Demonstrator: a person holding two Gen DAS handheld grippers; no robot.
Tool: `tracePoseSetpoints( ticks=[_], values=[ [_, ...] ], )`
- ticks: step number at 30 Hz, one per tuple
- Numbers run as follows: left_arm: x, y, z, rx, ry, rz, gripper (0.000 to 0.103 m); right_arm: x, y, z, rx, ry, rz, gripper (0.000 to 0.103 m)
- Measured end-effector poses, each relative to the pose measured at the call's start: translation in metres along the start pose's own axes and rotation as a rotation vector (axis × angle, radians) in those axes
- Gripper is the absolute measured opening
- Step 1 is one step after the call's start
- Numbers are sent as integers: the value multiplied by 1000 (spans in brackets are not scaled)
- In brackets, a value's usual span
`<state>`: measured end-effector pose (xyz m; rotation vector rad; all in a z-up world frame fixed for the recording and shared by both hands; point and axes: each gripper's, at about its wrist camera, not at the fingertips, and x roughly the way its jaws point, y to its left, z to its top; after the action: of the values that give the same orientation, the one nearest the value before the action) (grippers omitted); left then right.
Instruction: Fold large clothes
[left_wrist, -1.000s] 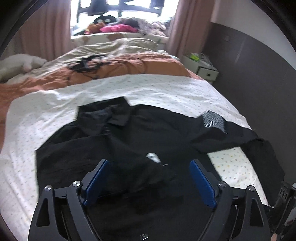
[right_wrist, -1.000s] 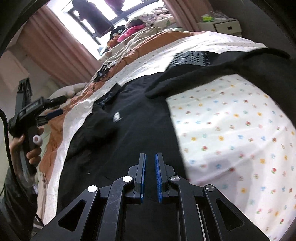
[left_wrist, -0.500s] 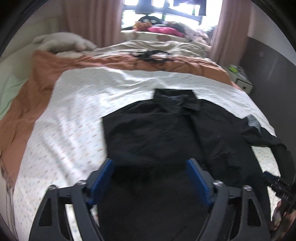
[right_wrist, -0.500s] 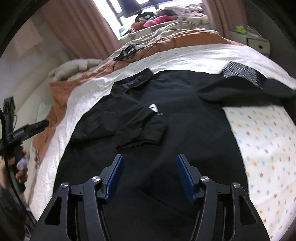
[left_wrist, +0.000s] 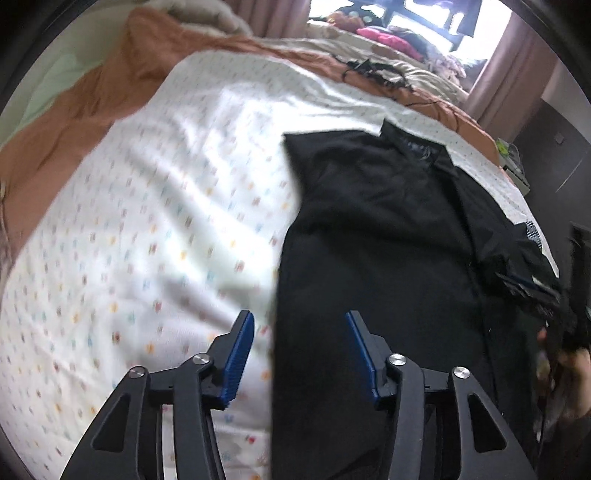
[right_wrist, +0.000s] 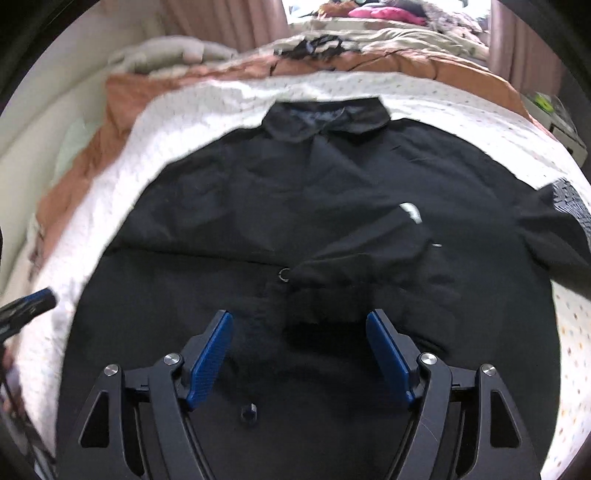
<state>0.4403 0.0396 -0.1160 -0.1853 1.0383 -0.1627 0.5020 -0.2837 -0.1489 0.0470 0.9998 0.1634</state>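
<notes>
A black collared jacket (right_wrist: 258, 192) lies front up on the white dotted sheet (left_wrist: 155, 221). One sleeve is folded across its front, with the cuff (right_wrist: 325, 284) just ahead of my right gripper (right_wrist: 298, 314). That gripper's jaws are opening over the jacket's lower middle and nothing is between the pads. My left gripper (left_wrist: 298, 315) hovers at the side edge of the jacket (left_wrist: 369, 229). Its jaws are closing, the edge lies between them, and the pads do not press on it. The other sleeve, with a patterned patch (right_wrist: 569, 206), stretches out to the right.
An orange blanket (left_wrist: 92, 110) and a beige duvet (right_wrist: 388, 40) lie beyond the sheet, with black cords (left_wrist: 373, 70) on them. Clothes are piled by the window (left_wrist: 384, 37). A nightstand (right_wrist: 557, 118) and a dark wall stand on the right. A hand (left_wrist: 580, 369) holds the right gripper.
My left gripper has swung left and sunk to the jacket's side edge, and its jaws have narrowed. My right gripper went from shut to wide apart and moved over the jacket's middle.
</notes>
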Motion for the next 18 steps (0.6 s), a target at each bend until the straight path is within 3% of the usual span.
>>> tracePoseSetpoints(
  ticks=[6,7,10,13,18],
  values=[
    [2,11,-31,-8,41,9,50,33,18,10,-63,29,-121,74],
    [2,12,-35,-8,44,4,50,35,20,11,-75,27,-134,71],
    [3,13,-44,-4,55,0,50,34,16,15,-100,23,-204,34],
    [6,15,-49,-6,61,-2,50,25,0,23,-75,23,-146,16],
    [6,17,-52,-11,58,-1,50,-14,-36,49,-38,-66,-249,15]
  ],
)
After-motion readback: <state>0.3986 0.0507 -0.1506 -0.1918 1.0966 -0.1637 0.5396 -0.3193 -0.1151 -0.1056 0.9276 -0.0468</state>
